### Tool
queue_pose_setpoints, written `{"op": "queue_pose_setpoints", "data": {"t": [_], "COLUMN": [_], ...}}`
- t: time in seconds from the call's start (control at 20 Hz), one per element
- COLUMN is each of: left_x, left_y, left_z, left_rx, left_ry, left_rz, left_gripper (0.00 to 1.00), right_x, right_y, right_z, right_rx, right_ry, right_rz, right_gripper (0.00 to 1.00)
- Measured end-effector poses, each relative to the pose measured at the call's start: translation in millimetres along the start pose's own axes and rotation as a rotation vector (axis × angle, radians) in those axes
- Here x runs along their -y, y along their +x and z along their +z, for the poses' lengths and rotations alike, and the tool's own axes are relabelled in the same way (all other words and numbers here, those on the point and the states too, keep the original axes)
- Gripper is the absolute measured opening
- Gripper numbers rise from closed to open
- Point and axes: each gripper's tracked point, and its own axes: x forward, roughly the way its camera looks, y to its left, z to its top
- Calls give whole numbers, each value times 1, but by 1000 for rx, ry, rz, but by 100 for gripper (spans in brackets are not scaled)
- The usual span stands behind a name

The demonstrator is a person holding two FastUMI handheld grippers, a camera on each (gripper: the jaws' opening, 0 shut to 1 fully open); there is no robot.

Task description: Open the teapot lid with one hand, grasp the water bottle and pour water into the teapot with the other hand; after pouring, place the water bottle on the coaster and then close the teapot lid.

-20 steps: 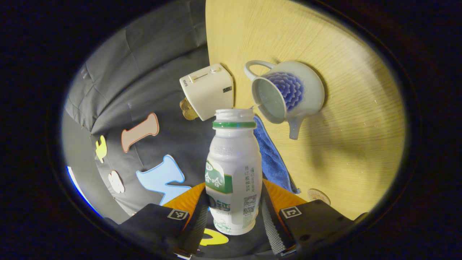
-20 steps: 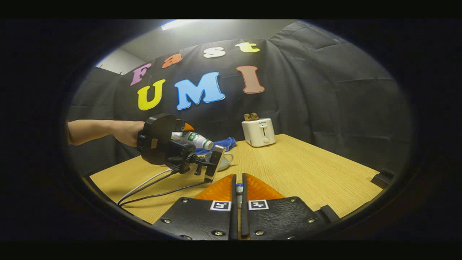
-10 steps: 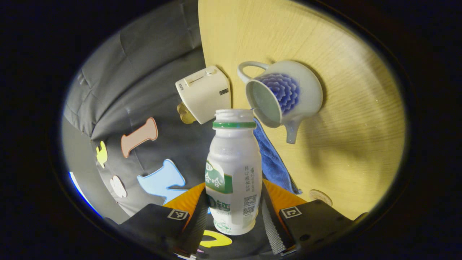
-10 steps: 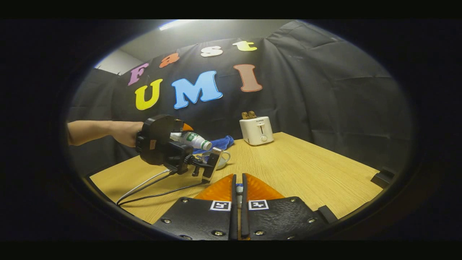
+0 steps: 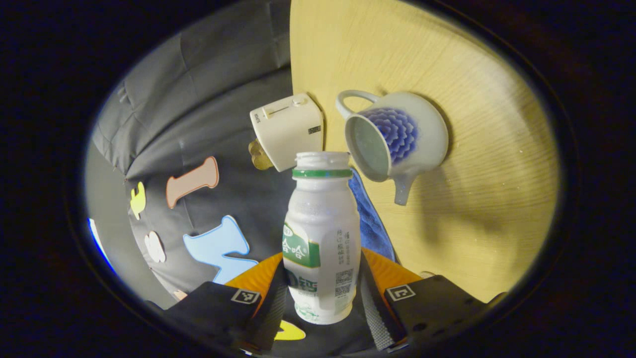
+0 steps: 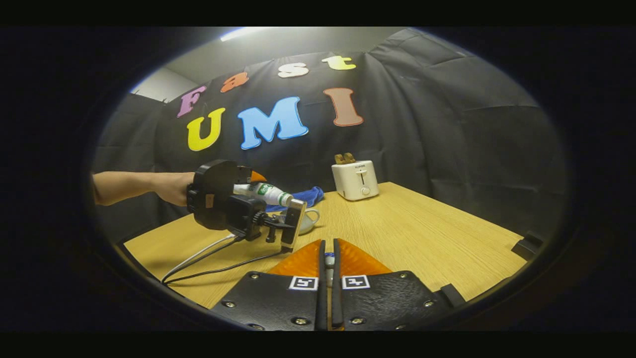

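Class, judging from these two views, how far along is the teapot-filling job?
Done: the teapot stands open, its lid off. In hand: the left gripper holds the uncapped water bottle tilted toward its mouth. Left: finishing the pour, setting the bottle on the coaster, closing the lid.

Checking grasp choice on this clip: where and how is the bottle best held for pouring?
Grip the bottle low on its body, from behind its base, as the left gripper does. That leaves the open neck clear, aimed at the teapot.
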Motion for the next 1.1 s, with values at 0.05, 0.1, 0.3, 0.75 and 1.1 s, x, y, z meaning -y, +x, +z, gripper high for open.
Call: {"op": "queue_pose_setpoints", "data": {"t": [0.05, 0.1, 0.3, 0.75, 1.1], "left_x": [2, 4, 13, 23, 39], "left_y": [0, -1, 0, -5, -23], "left_z": [-1, -3, -10, -48, -84], "left_rx": [4, 4, 2, -31, -42], "left_ry": [-27, -47, -127, -389, -741], "left_rz": [-2, 3, 13, 29, 50], "left_gripper": [77, 77, 77, 84, 84], "right_x": [-1, -2, -8, -26, -41], "right_y": [0, 0, 2, 12, 48], "right_z": [-1, -1, 1, 11, 35], "right_rx": [-6, -10, -15, -25, -12], "right_ry": [4, 7, -16, -81, -176], "right_rz": [2, 4, 10, 32, 40], "right_gripper": [4, 3, 4, 4, 3]}}
